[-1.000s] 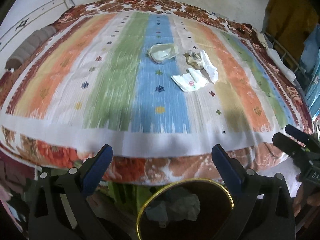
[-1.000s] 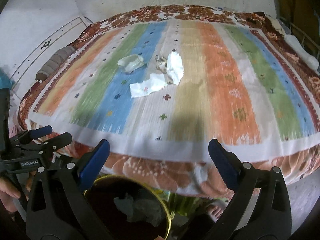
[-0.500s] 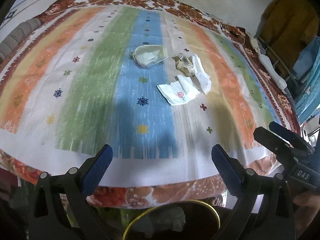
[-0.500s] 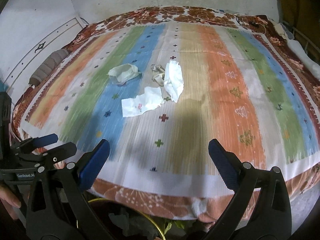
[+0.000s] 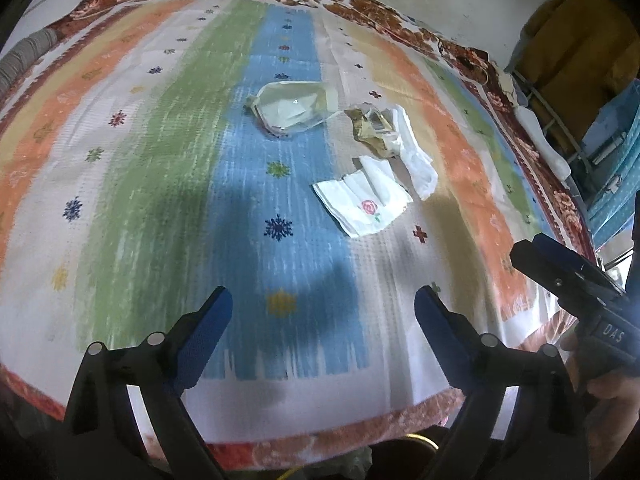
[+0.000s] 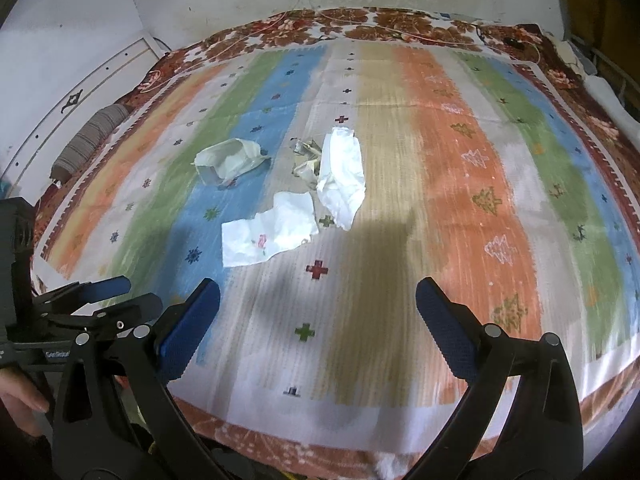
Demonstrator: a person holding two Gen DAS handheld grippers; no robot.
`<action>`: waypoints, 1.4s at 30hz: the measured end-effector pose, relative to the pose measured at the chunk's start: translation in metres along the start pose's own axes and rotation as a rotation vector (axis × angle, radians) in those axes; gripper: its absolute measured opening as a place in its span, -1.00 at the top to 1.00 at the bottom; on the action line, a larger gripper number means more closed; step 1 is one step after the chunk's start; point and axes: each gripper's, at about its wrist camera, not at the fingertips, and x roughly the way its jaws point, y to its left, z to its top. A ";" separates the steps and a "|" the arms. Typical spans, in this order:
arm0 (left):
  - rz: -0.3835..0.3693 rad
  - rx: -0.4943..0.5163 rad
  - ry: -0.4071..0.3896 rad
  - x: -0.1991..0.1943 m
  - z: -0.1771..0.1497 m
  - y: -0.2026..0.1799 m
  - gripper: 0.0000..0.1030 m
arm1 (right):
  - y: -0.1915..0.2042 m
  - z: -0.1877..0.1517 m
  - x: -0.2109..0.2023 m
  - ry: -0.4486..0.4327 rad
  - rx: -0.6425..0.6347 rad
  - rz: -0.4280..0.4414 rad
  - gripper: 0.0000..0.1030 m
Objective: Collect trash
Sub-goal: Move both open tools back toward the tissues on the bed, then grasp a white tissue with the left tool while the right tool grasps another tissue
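Observation:
Several pieces of trash lie mid-bed on a striped blanket (image 5: 160,184): a clear crumpled plastic bag (image 5: 294,107), a crumpled gold wrapper (image 5: 370,126), a white tissue (image 5: 416,158), and a white napkin with a pink rose (image 5: 366,204). They also show in the right wrist view: the bag (image 6: 228,158), wrapper (image 6: 306,156), tissue (image 6: 342,176), napkin (image 6: 272,232). My left gripper (image 5: 322,316) is open and empty above the blanket's near part. My right gripper (image 6: 318,308) is open and empty, also short of the trash.
The right gripper (image 5: 568,280) shows at the left view's right edge; the left gripper (image 6: 84,300) shows at the right view's left edge. A yellow bin rim (image 5: 416,438) peeks below the bed edge. A striped roll (image 6: 90,138) lies far left. Clothes (image 5: 576,52) hang right.
Both grippers have moved forward over the bed toward the trash. The bin with trash inside has dropped nearly out of both views. Both stay open.

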 end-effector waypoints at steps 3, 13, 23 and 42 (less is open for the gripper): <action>-0.037 -0.030 0.000 0.009 0.004 0.008 -0.66 | -0.005 0.005 0.010 0.009 0.013 0.010 -0.79; -0.102 -0.055 0.053 0.043 0.020 0.015 -0.45 | -0.019 0.016 0.047 0.053 0.040 0.005 -0.57; -0.213 -0.073 0.059 0.070 0.040 0.020 -0.30 | -0.025 0.036 0.074 0.066 0.037 -0.015 -0.43; -0.116 -0.006 0.032 0.093 0.049 -0.003 0.75 | -0.027 0.051 0.126 0.108 0.011 -0.037 0.20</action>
